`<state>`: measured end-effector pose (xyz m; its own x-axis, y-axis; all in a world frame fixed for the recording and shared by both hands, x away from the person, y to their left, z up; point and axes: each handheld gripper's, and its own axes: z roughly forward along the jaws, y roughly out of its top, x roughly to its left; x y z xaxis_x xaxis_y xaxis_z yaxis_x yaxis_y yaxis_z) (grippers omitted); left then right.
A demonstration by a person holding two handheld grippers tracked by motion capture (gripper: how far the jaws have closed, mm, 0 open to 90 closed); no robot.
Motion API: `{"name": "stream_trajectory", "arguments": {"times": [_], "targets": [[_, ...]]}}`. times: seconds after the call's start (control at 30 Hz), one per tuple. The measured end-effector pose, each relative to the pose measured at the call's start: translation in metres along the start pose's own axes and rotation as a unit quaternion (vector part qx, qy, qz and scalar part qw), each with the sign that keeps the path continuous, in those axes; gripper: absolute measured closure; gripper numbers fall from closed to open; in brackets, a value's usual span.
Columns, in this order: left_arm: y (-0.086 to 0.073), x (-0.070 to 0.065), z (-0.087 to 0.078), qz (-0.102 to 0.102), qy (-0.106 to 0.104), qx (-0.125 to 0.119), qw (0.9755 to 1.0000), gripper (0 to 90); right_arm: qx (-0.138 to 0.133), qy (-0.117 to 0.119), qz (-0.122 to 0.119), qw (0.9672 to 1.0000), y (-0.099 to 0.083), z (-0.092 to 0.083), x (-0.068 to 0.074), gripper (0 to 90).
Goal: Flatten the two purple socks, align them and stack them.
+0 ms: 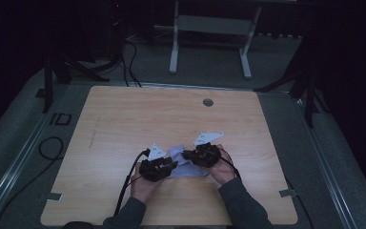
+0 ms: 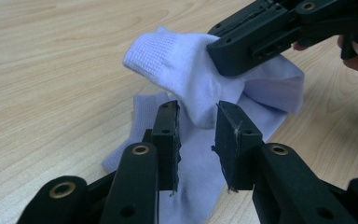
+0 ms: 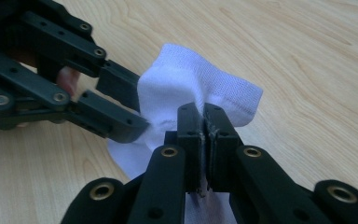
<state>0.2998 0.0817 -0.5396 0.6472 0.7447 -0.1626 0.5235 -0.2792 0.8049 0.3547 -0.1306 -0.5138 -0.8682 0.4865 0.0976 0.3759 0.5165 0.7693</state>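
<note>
- A sock point(image 1: 185, 164) is lying on the table point(image 1: 124, 124), toward the near edge and about midway across.
- The left gripper point(image 1: 171, 165) is sitting at the sock's left side, and the right gripper point(image 1: 187, 155) is sitting at its right, slightly farther back.
- The two grippers are pointing toward each other, their tips meeting over the sock.
- The right gripper's jaws are pressing together on a raised fold of the sock point(image 3: 193, 86).
- The left gripper's jaws are standing apart, with a hanging part of the sock point(image 2: 200, 109) just ahead of the gap.
- A round hole point(image 1: 208, 102) is sitting in the table behind the sock, near the far edge.
</note>
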Motion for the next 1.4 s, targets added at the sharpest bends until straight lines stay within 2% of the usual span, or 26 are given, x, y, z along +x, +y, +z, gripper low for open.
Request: {"name": "stream_trajectory", "arguments": {"times": [0.1,0.27,0.3,0.33,0.37,0.4,0.43,0.47,0.5,0.53,0.57,0.63,0.67,0.7,0.73,0.77,0.8,0.83,0.9,0.93,0.97,1.0,1.03,1.17,1.4], "targets": [[0.0,-0.001,-0.001,0.009,0.009,0.002,0.9999,86.7,0.007,0.004,-0.005,0.9999,0.0,0.002,0.002,85.4],[0.0,-0.001,-0.002,0.011,0.014,0.004,0.9998,88.5,0.006,-0.002,0.001,1.0,0.003,-0.002,0.002,77.1],[0.0,0.0,-0.003,0.008,0.017,0.003,0.9998,88.5,-0.007,-0.005,0.007,0.9999,0.005,-0.011,0.001,75.0],[0.0,0.0,-0.003,0.008,0.017,0.003,0.9998,88.5,-0.007,-0.005,0.007,0.9999,0.005,-0.011,0.001,75.0],[0.0,0.001,-0.003,0.007,0.018,0.002,0.9998,88.5,-0.014,-0.013,0.011,0.9998,0.006,-0.02,-0.002,74.1],[0.0,0.001,-0.003,0.007,0.018,0.002,0.9998,88.5,-0.014,-0.013,0.011,0.9998,0.006,-0.02,-0.002,74.1],[0.0,0.001,-0.004,0.006,0.02,0.002,0.9998,88.5,-0.001,-0.033,0.016,0.9993,0.005,-0.026,-0.006,73.3],[0.0,0.001,-0.004,0.006,0.02,0.002,0.9998,88.5,-0.001,-0.033,0.016,0.9993,0.005,-0.026,-0.006,73.3],[0.0,0.002,-0.005,0.007,0.02,0.002,0.9998,88.5,0.017,-0.058,0.022,0.9979,0.001,-0.03,-0.012,73.0],[0.0,0.002,-0.005,0.007,0.02,0.002,0.9998,88.5,0.017,-0.058,0.022,0.9979,0.001,-0.03,-0.012,73.0],[-0.001,0.002,-0.005,0.005,0.02,0.003,0.9998,88.5,0.033,-0.075,0.036,0.996,-0.005,-0.033,-0.017,72.3],[-0.001,0.002,-0.005,0.002,0.019,0.002,0.9998,88.4,0.051,-0.086,0.054,0.9935,-0.013,-0.033,-0.021,71.1],[-0.001,0.002,-0.005,0.002,0.019,0.002,0.9998,88.4,0.051,-0.086,0.054,0.9935,-0.013,-0.033,-0.021,71.1],[-0.001,0.003,-0.005,0.002,0.02,0.003,0.9998,88.4,0.068,-0.096,0.073,0.9903,-0.022,-0.033,-0.025,69.6],[-0.001,0.003,-0.005,0.002,0.02,0.003,0.9998,88.4,0.068,-0.096,0.073,0.9903,-0.022,-0.033,-0.025,69.6],[-0.001,0.002,-0.005,0.001,0.019,0.004,0.9998,88.4,0.078,-0.1,0.096,0.9872,-0.03,-0.031,-0.03,68.0],[-0.001,0.002,-0.005,0.001,0.019,0.004,0.9998,88.4,0.078,-0.1,0.096,0.9872,-0.03,-0.031,-0.03,68.0],[-0.001,0.002,-0.005,0.002,0.02,0.004,0.9998,88.4,0.081,-0.094,0.116,0.9854,-0.036,-0.031,-0.034,66.6],[-0.001,0.002,-0.005,0.002,0.02,0.004,0.9998,88.4,0.086,-0.088,0.124,0.9846,-0.039,-0.029,-0.035,68.3],[-0.001,0.002,-0.005,0.002,0.02,0.004,0.9998,88.3,0.086,-0.088,0.124,0.9846,-0.039,-0.029,-0.035,68.3],[-0.002,0.003,-0.005,0.001,0.02,0.003,0.9998,88.3,0.091,-0.086,0.118,0.9851,-0.039,-0.028,-0.034,78.9],[-0.002,0.003,-0.005,0.001,0.02,0.003,0.9998,88.3,0.091,-0.086,0.118,0.9851,-0.039,-0.028,-0.034,78.9],[-0.002,0.004,-0.006,0.001,0.02,0.004,0.9998,88.3,0.092,-0.091,0.111,0.9854,-0.038,-0.028,-0.032,88.2],[-0.003,0.006,-0.009,-0.001,0.021,0.002,0.9998,88.4,0.086,-0.096,0.096,0.9871,-0.034,-0.033,-0.028,89.5],[-0.004,0.005,-0.011,-0.004,0.015,0.008,0.9998,88.4,0.071,-0.1,0.097,0.9877,-0.03,-0.041,-0.027,89.5]]}}
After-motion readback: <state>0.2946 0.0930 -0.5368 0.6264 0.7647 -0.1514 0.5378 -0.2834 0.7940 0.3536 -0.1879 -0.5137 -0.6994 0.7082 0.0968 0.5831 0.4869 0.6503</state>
